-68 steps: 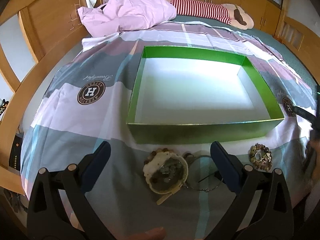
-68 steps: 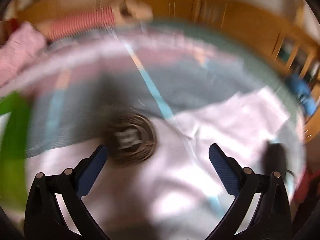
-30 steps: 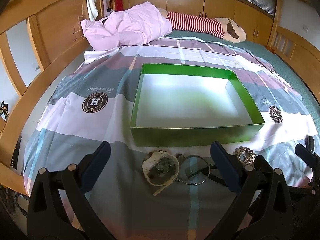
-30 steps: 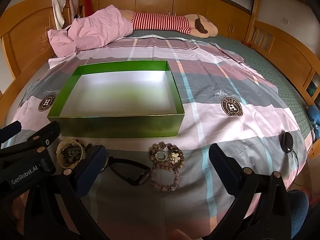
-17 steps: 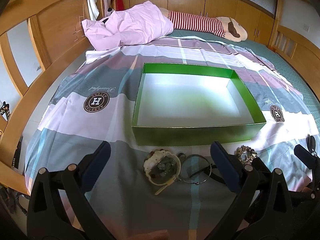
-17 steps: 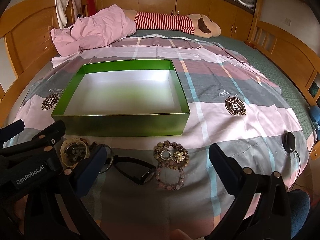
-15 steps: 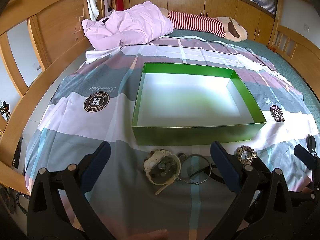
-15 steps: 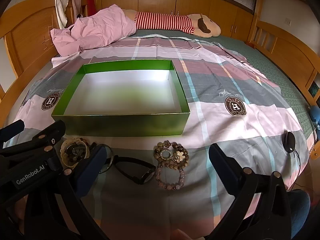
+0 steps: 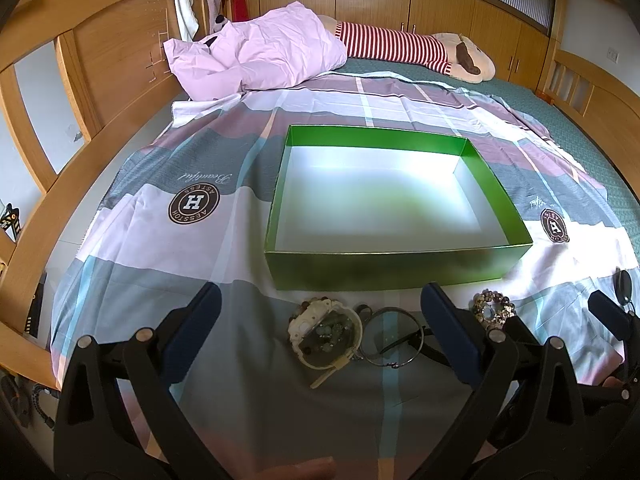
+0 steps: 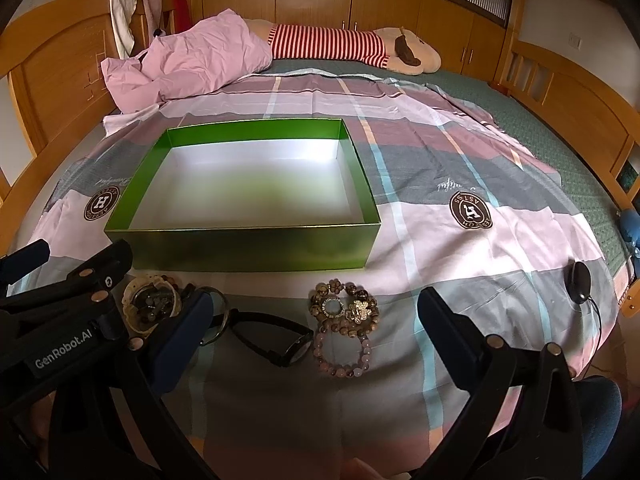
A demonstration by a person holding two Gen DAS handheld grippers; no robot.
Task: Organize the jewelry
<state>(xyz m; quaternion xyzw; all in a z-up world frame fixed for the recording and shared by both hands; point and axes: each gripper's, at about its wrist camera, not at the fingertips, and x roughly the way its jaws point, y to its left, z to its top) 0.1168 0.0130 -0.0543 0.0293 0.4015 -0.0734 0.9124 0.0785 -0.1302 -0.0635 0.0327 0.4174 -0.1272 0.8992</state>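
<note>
An empty green box [image 9: 394,268] [image 10: 256,252] with a white floor sits on the bedspread. In front of it lies jewelry: a cream watch with beads [image 9: 326,332] [image 10: 150,306], a thin metal bangle [image 9: 390,337], a black watch [image 10: 276,338], and beaded bracelets [image 10: 344,308] [image 9: 492,310] with a pink bead bracelet [image 10: 344,354]. My left gripper [image 9: 320,320] is open above the cream watch. My right gripper [image 10: 312,320] is open above the black watch and beaded bracelets. Both hold nothing.
A pink quilt [image 9: 256,54] and a striped plush toy [image 9: 404,48] lie at the head of the bed. Wooden bed rails [image 9: 60,80] run along both sides. A black mouse-like device [image 10: 580,276] lies at the right bed edge.
The right view swung from a blurred look at the bedspread to face the box and jewelry. In the last half second both grippers have barely moved.
</note>
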